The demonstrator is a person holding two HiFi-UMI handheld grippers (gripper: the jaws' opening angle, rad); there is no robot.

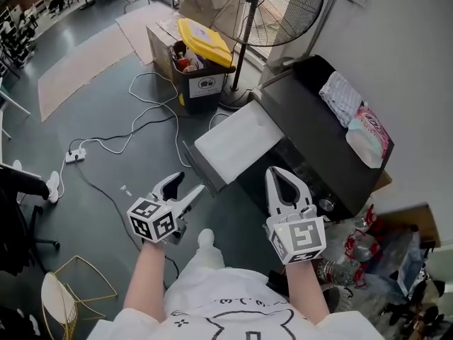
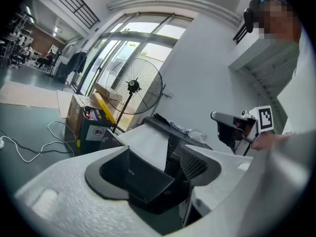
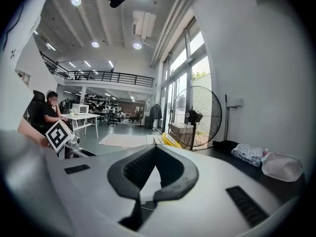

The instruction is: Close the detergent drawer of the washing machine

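The black washing machine (image 1: pixel 318 126) stands against the wall, and its detergent drawer (image 1: pixel 237 144) is pulled far out, pale on top with a dark front panel (image 1: pixel 202 168). My left gripper (image 1: pixel 182 189) is open, just short of the panel's near corner. In the left gripper view the drawer's dark front (image 2: pixel 140 174) shows between the spread jaws of the left gripper (image 2: pixel 153 177), with no contact visible. My right gripper (image 1: pixel 277 174) is shut on nothing, beside the machine's front and right of the drawer. Through its closed loop, the right gripper (image 3: pixel 143 198) shows a strip of the pale drawer (image 3: pixel 148 177).
A yellow-lidded bin (image 1: pixel 202 55) and a standing fan (image 1: pixel 269 6) are beyond the drawer. Cables (image 1: pixel 141 119) and a power strip (image 1: pixel 74 154) lie on the floor at left. A cloth (image 1: pixel 341 94) and a packet (image 1: pixel 368 137) rest on the machine. Bottles (image 1: pixel 354 253) clutter the right.
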